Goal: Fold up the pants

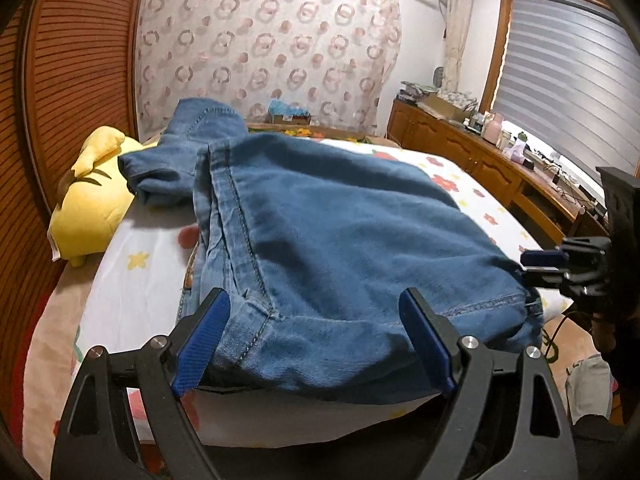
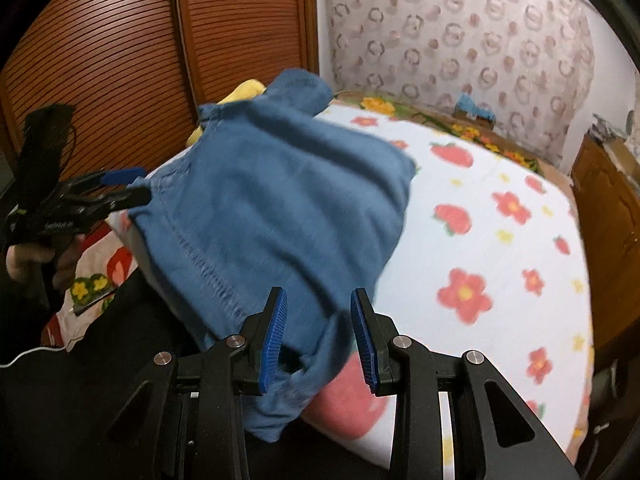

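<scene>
Blue denim pants lie folded in a thick stack on the flowered bed sheet, hem edge hanging over the near edge of the bed. My left gripper is open, its blue pads on either side of the near hem. In the right wrist view the pants look blurred. My right gripper is open around the near right corner of the hem. Each gripper shows in the other's view: the right one at the right corner, the left one at the left corner.
A yellow plush toy lies at the bed's far left by the slatted wooden wardrobe. A wooden sideboard with clutter runs along the right under the window. A patterned curtain hangs behind the bed.
</scene>
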`<state>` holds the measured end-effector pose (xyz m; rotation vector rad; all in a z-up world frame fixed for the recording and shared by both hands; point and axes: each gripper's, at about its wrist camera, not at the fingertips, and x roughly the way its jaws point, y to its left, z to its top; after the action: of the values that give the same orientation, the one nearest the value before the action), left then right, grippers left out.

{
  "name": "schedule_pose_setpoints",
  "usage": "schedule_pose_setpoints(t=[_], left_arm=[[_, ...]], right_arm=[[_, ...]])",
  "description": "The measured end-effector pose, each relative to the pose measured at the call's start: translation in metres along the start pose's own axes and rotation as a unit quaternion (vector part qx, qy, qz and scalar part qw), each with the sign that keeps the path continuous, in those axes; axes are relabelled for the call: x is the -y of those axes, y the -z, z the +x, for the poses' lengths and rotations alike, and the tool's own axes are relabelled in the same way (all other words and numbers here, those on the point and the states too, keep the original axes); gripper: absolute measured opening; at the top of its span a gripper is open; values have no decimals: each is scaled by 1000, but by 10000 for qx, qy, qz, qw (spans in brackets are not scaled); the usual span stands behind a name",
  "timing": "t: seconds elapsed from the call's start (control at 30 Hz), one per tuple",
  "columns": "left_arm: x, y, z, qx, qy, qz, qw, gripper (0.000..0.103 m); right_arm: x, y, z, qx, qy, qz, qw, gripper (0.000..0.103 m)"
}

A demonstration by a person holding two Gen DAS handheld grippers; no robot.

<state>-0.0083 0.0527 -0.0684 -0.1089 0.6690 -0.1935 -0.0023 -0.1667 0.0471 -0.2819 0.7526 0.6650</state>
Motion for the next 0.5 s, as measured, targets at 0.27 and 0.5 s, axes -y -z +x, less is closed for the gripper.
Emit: schedule_pose_setpoints(t=[0.27,0.5], left_arm=[[-7,9,15,-196,-64,-47,9998,87],[-9,13,20,-233,-100,-46,9997,87]], right_arm=[[0,9,5,-72,-189,173,9996,34],[-3,8,15,-188,-255,150,9994,14]])
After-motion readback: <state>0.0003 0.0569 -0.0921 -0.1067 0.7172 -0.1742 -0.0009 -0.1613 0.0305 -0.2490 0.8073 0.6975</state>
